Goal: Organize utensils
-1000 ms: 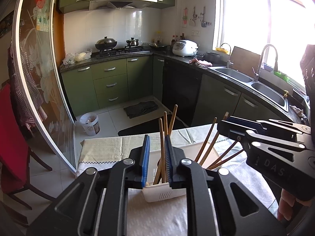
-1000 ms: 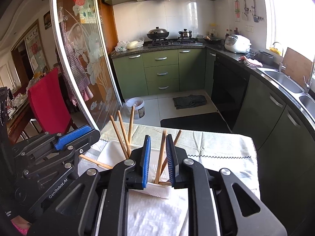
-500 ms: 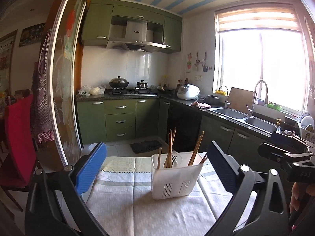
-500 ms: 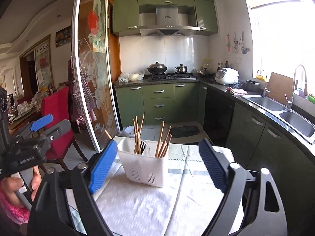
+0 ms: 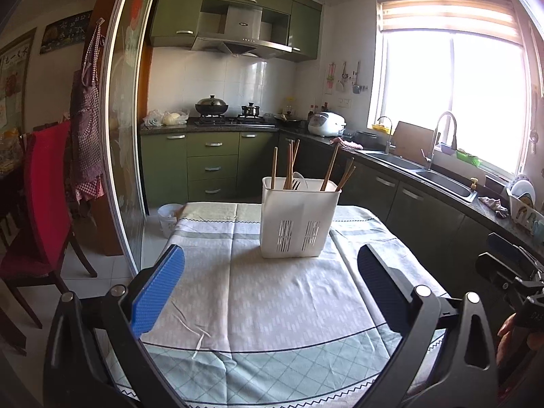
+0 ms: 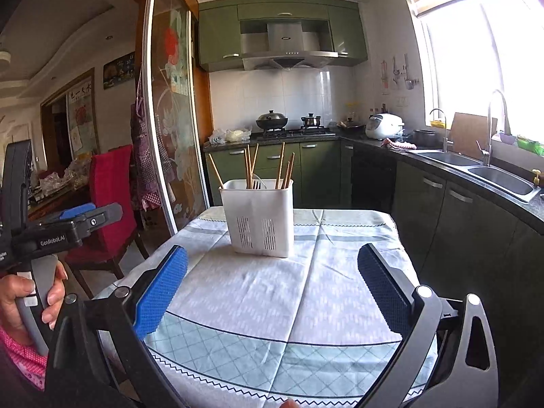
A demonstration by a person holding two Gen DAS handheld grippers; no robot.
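A white slotted utensil holder (image 5: 299,217) (image 6: 260,217) stands upright on the cloth-covered table (image 5: 272,306) (image 6: 272,289), toward its far side. Several wooden chopsticks (image 5: 289,166) (image 6: 250,166) and a fork (image 6: 257,183) stick up out of it. My left gripper (image 5: 270,285) is open over the near part of the table, well short of the holder, with nothing between its blue pads. My right gripper (image 6: 272,285) is also open and empty, equally far back. The left gripper also shows at the left edge of the right wrist view, held by a hand (image 6: 30,292).
A red chair (image 5: 40,197) (image 6: 108,204) stands left of the table beside a sliding glass door (image 5: 125,136). Green kitchen cabinets (image 5: 210,163), a stove with pots (image 5: 212,107) and a sink counter (image 5: 425,170) run along the back and right. A white bucket (image 5: 168,217) sits on the floor.
Both grippers let go of the chopsticks, which now stand in the holder, opened wide and pulled back toward the near edge of the table.
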